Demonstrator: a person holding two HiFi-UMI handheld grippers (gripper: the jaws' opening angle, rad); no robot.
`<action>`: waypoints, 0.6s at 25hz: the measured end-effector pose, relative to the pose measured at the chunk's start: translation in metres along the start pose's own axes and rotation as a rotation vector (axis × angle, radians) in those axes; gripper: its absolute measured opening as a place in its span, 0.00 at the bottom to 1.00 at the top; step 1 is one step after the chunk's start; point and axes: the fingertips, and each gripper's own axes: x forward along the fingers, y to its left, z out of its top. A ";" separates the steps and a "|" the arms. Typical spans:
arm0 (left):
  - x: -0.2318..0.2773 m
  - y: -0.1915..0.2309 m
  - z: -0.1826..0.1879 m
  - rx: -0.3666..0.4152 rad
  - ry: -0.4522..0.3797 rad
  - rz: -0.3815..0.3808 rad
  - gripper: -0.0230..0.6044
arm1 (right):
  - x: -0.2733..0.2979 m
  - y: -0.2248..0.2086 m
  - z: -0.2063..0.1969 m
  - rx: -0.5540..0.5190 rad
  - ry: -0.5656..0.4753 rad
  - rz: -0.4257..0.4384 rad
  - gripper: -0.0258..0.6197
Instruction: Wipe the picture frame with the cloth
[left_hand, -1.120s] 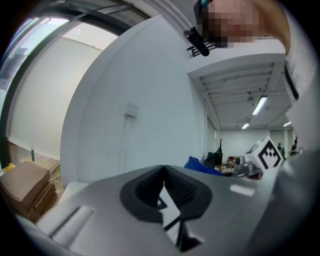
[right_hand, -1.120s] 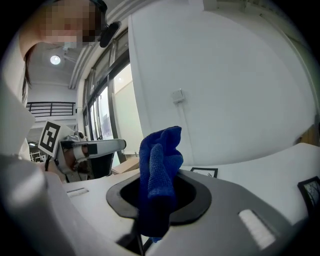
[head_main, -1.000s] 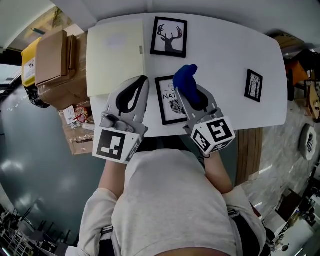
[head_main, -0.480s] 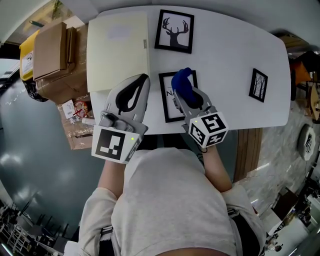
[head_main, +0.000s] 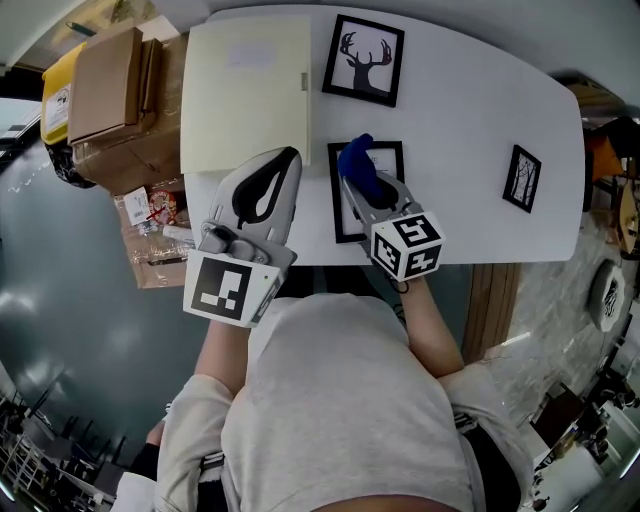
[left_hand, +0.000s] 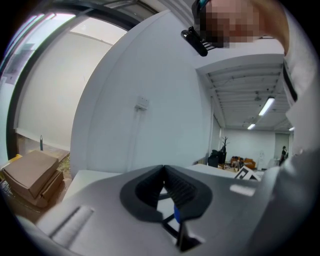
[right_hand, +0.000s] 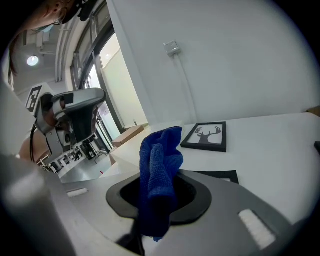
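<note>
White rounded tabletop (head_main: 460, 120), seen from above, with a pale wall behind it in both gripper views.

Item 1. Black-framed print with lettering and a leaf motif (head_main: 392, 165), lying flat near the table's front edge. We see its far corner past the right jaws in the right gripper view (right_hand: 220, 176).

Item 2. Deep blue terry cloth (head_main: 358, 165), bunched and standing up out of the right gripper (head_main: 362, 188). That gripper's jaws are clenched on the cloth's lower part (right_hand: 159, 175). The cloth lies over the frame's 10 o'clock corner; we cannot tell whether it touches the glass.

Item 3. Left gripper (head_main: 284, 162), at 9 o'clock of the frame, just beside its left edge. Its jaws are pressed together at the tips with nothing gripped (left_hand: 164, 175).

Item 4. Black-framed stag silhouette print (head_main: 363, 60), at 12 o'clock of the first frame, apart from it (right_hand: 205, 136).

Item 5. Small black-framed tree print (head_main: 522, 178), at 3 o'clock, well apart, near the table's right edge.

Item 6. Cream rectangular board (head_main: 245, 95), at 10 o'clock, on the table's left part.

Item 7. Brown cardboard boxes (head_main: 105, 100), beyond the table's left edge.
</note>
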 end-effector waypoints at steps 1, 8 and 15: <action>-0.001 0.002 -0.001 -0.003 0.001 0.005 0.04 | 0.004 0.000 -0.003 0.006 0.011 0.003 0.19; -0.009 0.013 -0.002 -0.013 -0.001 0.028 0.04 | 0.026 0.001 -0.014 0.017 0.079 0.005 0.19; -0.011 0.018 -0.005 -0.025 0.022 0.024 0.04 | 0.044 -0.007 -0.029 0.049 0.130 -0.029 0.20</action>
